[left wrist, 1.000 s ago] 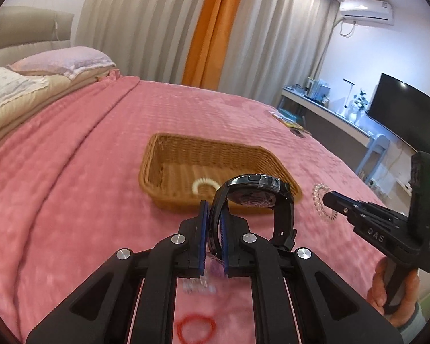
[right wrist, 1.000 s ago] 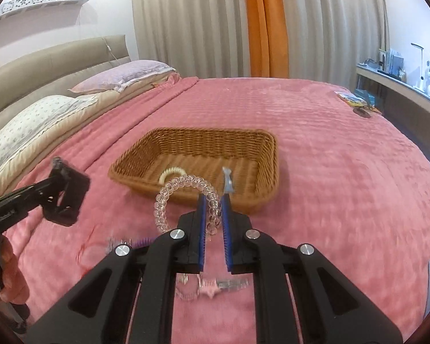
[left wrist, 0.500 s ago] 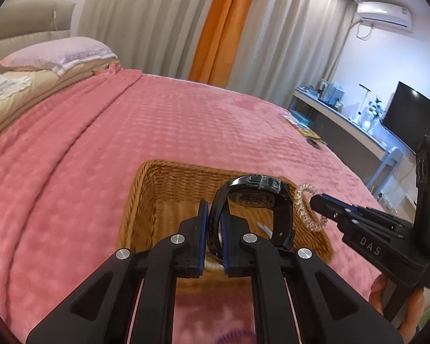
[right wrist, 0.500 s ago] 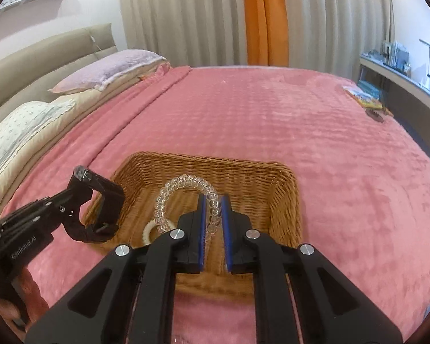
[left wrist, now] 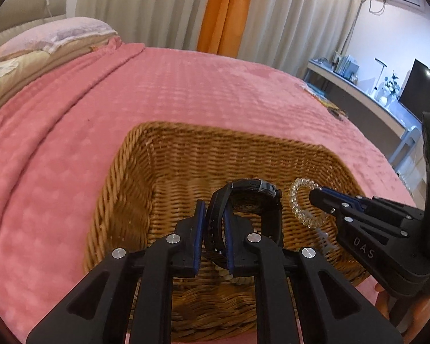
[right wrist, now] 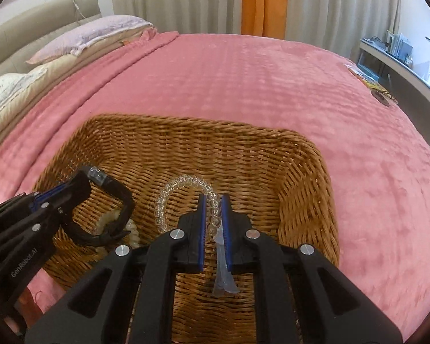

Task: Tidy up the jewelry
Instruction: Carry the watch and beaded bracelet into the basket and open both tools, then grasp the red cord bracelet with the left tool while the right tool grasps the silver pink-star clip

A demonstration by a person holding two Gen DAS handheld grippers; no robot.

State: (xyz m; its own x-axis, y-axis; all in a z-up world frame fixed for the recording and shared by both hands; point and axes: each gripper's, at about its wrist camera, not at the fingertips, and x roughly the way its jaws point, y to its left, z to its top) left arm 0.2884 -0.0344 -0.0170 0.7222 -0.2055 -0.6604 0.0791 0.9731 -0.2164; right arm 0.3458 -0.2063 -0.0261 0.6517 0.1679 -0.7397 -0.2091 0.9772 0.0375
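Both your grippers have moved in over the basket (left wrist: pixel 134 172) within the last second; a moment ago it sat further off in the middle of each view, and now its woven floor fills the lower half of both.

Your left gripper (left wrist: pixel 214 229) is pinching the strap of the black watch (left wrist: pixel 255 197), which stands up just above the fingertips at lower centre of the left view. In the right view the watch (right wrist: pixel 111 200) hangs at lower left, just over a pale beaded bracelet (right wrist: pixel 132 229) already lying on the basket floor.

Your right gripper (right wrist: pixel 214 220) is pressed onto the clear bead bracelet (right wrist: pixel 183 183), whose loop arches up and left from the fingertips at the centre of the frame. Below them, at lower centre, a clear hair clip (right wrist: pixel 223 275) lies on the wicker.

So both pieces look to be above the basket interior, not the pink bedspread (right wrist: pixel 243 80). My reading is that carrying is finished and release is next. Lower a little before letting go, since the watch may land on the pale bracelet.
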